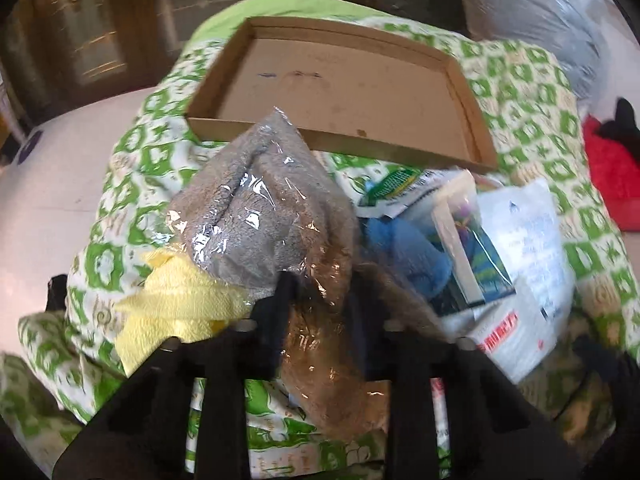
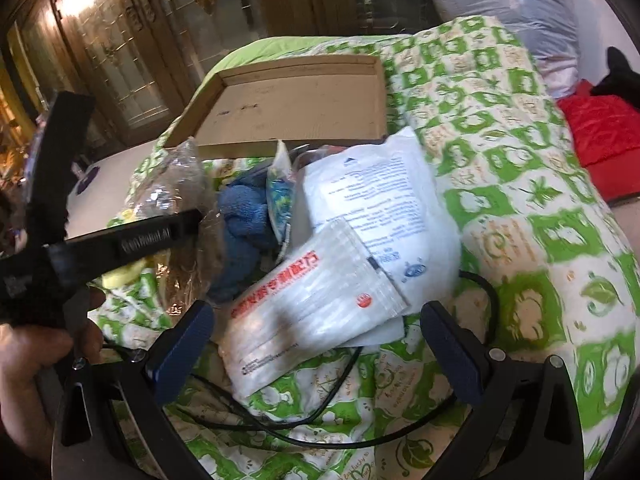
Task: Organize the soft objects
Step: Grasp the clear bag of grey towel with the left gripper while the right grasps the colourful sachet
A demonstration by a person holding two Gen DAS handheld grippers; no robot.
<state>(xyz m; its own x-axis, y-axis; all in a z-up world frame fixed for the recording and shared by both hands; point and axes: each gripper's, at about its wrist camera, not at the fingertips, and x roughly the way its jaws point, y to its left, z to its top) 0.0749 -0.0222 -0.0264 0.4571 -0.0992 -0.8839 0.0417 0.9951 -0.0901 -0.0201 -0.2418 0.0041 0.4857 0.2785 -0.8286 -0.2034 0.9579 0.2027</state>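
My left gripper (image 1: 322, 296) is shut on a clear plastic bag (image 1: 260, 208) that holds a grey towel and a brown one. The bag stands up in front of an empty cardboard tray (image 1: 340, 92). A yellow cloth (image 1: 180, 308) lies left of the bag and a blue towel (image 1: 404, 248) lies to its right. In the right wrist view, my right gripper (image 2: 318, 344) hangs open over a white packet with red print (image 2: 312, 308), apart from it. The same bag (image 2: 180, 192), one of the left gripper's fingers (image 2: 160, 232) and the blue towel (image 2: 244, 224) show at the left there.
All of it lies on a green-and-white patterned quilt (image 2: 520, 208). A larger white packet (image 2: 380, 200) and a colourful packet (image 1: 476, 252) lie by the blue towel. A black cable (image 2: 320, 420) runs under my right gripper. A red cloth (image 2: 600, 132) sits far right and a hand (image 2: 24, 360) at the lower left.
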